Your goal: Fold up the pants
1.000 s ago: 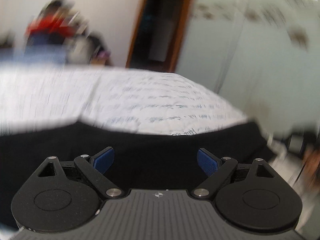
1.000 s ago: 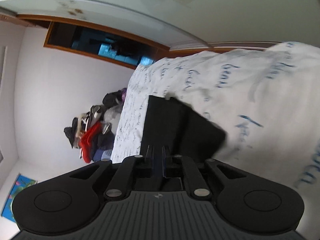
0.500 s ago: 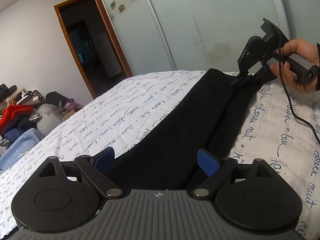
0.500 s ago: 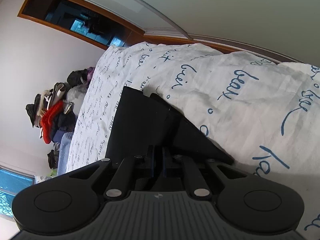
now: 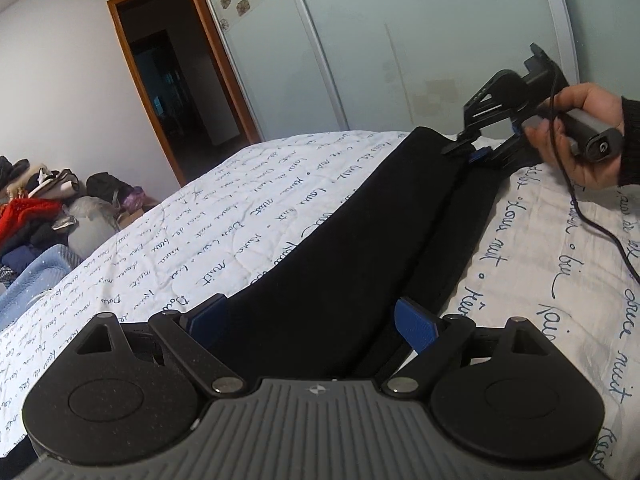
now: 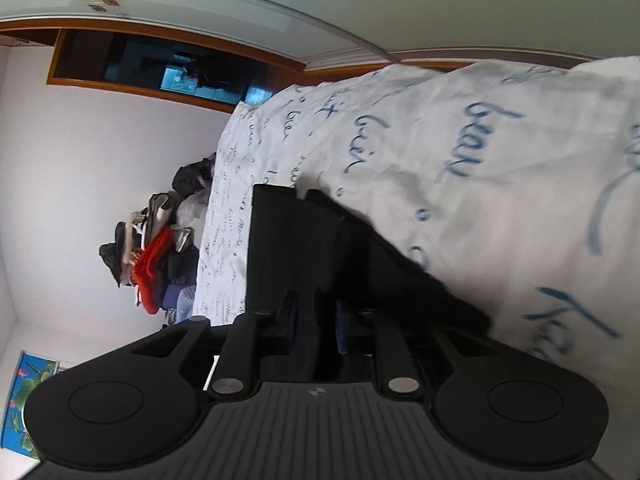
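Black pants lie stretched along the white bed, one leg folded over the other. My left gripper is open, its blue pads either side of the near end of the pants, over the cloth. My right gripper is at the far end, held by a hand, and is shut on the pants' edge. In the right wrist view the right gripper pinches a fold of black pants between narrow-set fingers.
The bed has a white quilt with blue script. A pile of clothes lies on the floor at left. Sliding wardrobe doors and an open doorway stand behind the bed. A cable trails from the right gripper.
The left gripper swung round to look along the pants and moved in over their near end. The right gripper kept its hold and shifted slightly, with the fingers now a little apart around the cloth.
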The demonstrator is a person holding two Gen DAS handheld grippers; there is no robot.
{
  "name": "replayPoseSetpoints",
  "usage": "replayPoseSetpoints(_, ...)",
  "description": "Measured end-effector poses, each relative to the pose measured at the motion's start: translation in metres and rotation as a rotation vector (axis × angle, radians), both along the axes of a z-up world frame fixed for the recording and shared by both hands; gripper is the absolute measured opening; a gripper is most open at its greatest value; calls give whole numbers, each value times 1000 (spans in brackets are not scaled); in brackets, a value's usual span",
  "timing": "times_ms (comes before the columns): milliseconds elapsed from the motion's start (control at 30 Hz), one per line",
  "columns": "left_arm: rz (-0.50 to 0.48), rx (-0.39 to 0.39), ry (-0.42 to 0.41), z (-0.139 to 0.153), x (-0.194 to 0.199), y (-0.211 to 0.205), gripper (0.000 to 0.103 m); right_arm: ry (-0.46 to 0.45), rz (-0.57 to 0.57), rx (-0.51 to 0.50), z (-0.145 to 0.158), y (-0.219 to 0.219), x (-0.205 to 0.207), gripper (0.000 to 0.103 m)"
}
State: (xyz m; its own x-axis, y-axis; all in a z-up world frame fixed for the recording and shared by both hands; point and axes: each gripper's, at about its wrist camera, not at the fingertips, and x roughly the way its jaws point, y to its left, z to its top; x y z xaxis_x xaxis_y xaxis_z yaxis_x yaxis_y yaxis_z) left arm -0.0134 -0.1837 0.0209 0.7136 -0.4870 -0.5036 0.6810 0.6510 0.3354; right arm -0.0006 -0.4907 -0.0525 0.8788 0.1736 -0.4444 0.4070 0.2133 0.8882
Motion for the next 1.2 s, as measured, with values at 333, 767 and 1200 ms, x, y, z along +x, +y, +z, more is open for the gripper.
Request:
replayPoseSetpoints(333, -10, 71, -98, -10, -3, -18, 91, -158, -46, -43, 24, 8, -3, 10)
replayPoseSetpoints(767, -114, 279, -59, -41, 20, -90, 74, -190, 13, -30, 34, 4, 5, 10)
replayPoseSetpoints(1200, -152, 338, 46, -38, 39, -99, 20, -142, 3, 0, 14, -3, 6, 11)
